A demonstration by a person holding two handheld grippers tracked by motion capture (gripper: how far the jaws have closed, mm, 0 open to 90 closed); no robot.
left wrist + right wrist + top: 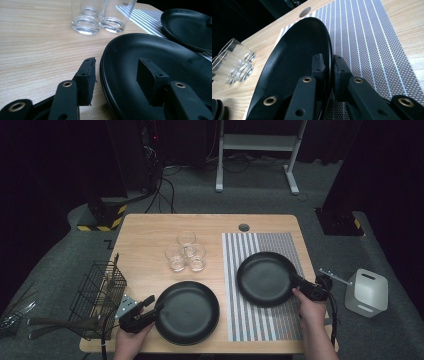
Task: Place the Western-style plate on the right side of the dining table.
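- Left gripper, lower left of the high view: jaws spread, straddling the rim of the near plate, pads not touching.
- Glasses stand centre.
- Right gripper, lower right: pinching the far plate on the striped mat.

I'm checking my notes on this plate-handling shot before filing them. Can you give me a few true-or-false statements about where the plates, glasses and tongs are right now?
1. The right tongs are clamped on the rim of the plate on the mat. True.
2. The left tongs are shut tight on the near plate. False: their jaws straddle its rim with gaps on both sides.
3. Three empty glasses stand on the bare wood. True.
4. The striped mat lies under both plates. False: the near plate rests on wood.
5. The wire basket sits at the table's right edge. False: it is at the left edge.
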